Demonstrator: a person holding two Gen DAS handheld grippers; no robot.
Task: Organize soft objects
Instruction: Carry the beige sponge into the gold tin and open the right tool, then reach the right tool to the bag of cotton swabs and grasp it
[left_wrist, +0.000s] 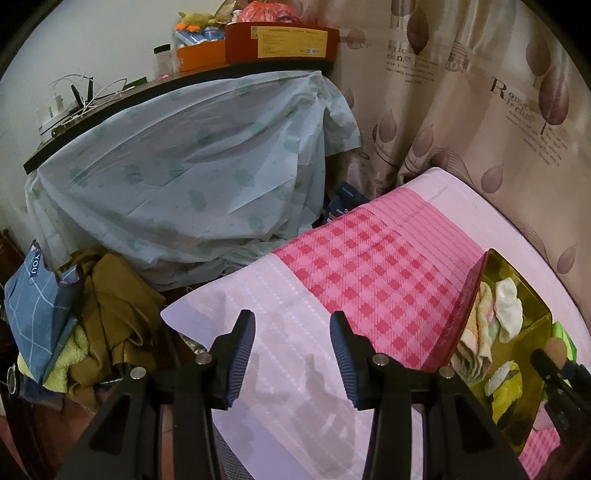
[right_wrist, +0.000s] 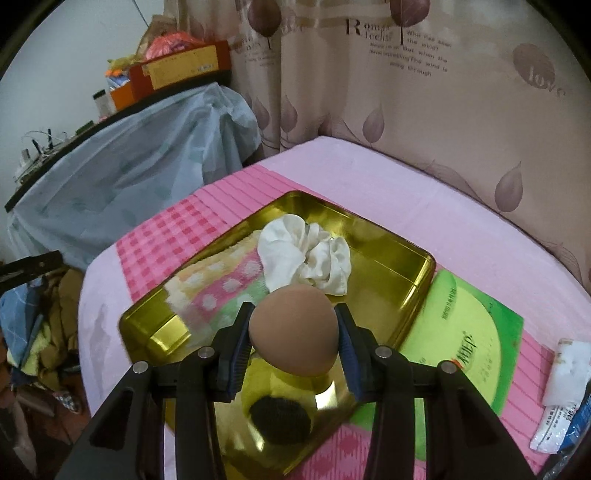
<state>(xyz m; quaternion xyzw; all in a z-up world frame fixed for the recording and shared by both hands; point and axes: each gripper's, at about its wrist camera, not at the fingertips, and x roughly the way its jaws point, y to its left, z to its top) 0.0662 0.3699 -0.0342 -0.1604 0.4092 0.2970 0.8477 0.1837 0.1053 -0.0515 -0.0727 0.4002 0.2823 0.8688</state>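
A: How many soft things sit in the gold tin (right_wrist: 413, 273)?

B: Four show in the right wrist view. One white scrunchie (right_wrist: 314, 254) lies at the middle of the frame, touching one polka-dot towel (right_wrist: 218, 291) to its left. One yellow cloth (right_wrist: 280, 384) and one dark round pad (right_wrist: 280, 413) lie low in the frame, partly hidden by the claw.

A: And the fifth?

B: One tan egg-shaped sponge (right_wrist: 293, 328), pinched between the two blue pads of the right gripper (right_wrist: 293, 332), above the tin's near end (its lower tip hangs over the yellow cloth).

A: The other claw?

B: The left gripper (left_wrist: 291, 354) stands wide apart, nothing between its fingers, over the pale stripe of the bedspread (left_wrist: 369, 258) at the lower centre of its view.

A: The surface?

B: One pink bed cover, checked and striped. One green booklet (right_wrist: 465, 332) lies just right of the tin, and one white packet (right_wrist: 565, 384) sits at the right edge.

A: The room?

B: One leaf-printed curtain (right_wrist: 443, 110) fills the upper right. One pale blue sheet (left_wrist: 192, 166) drapes under a cluttered shelf (left_wrist: 184, 79) at upper left, and one clothes pile (left_wrist: 107, 325) sits at lower left.
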